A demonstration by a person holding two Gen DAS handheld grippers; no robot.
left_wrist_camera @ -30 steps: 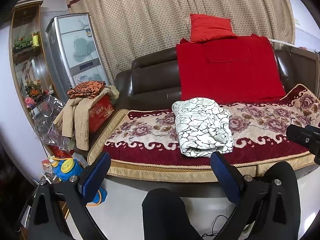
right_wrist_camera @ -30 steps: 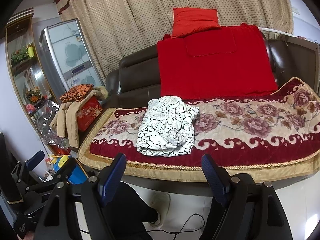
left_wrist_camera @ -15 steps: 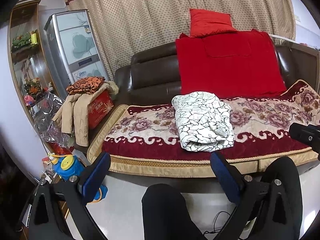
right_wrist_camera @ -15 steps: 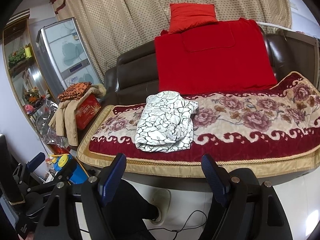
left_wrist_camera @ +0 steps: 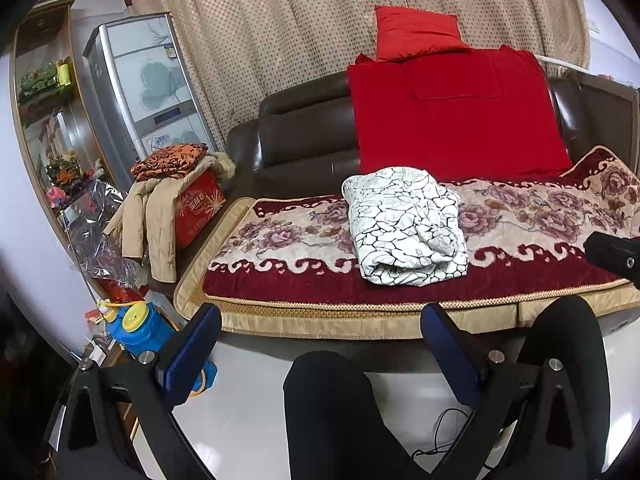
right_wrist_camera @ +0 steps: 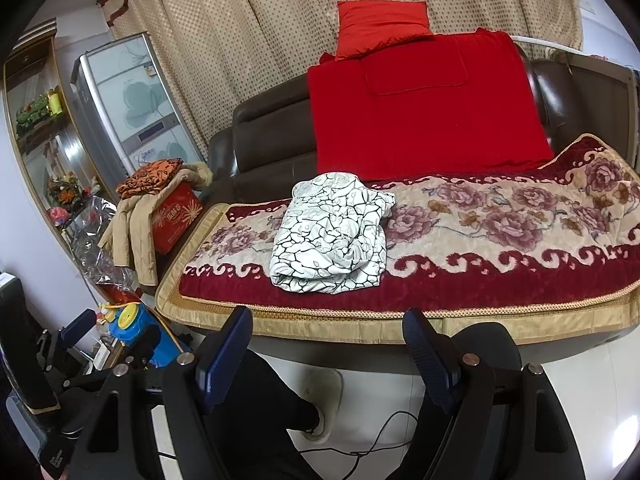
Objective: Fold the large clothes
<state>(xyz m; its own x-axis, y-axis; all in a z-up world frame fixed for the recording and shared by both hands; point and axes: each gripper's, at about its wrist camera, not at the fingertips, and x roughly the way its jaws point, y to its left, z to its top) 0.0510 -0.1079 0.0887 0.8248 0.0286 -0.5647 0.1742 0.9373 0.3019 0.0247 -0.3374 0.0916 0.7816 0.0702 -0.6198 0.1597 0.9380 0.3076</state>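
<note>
Left side's a red box (left_wrist_camera: pixel 199 209) with a beige coat (left_wrist_camera: pixel 150 216) draped over it; then the white crackle-print garment (left_wrist_camera: pixel 405 226) sits folded on the sofa's floral cover (left_wrist_camera: pixel 532 220). Left gripper (left_wrist_camera: pixel 320 334) and right gripper (right_wrist_camera: pixel 327 338) both hang short of the sofa edge, jaws spread wide, gripping nothing.

Gold characters and a starburst mark the side of a red box (left_wrist_camera: pixel 199 209) beside the sofa, too small to read. A blue panel and a label on the fridge (left_wrist_camera: pixel 160 92) carry print that cannot be made out. White lettering on the left gripper's body, seen from the right wrist, stays illegible.
</note>
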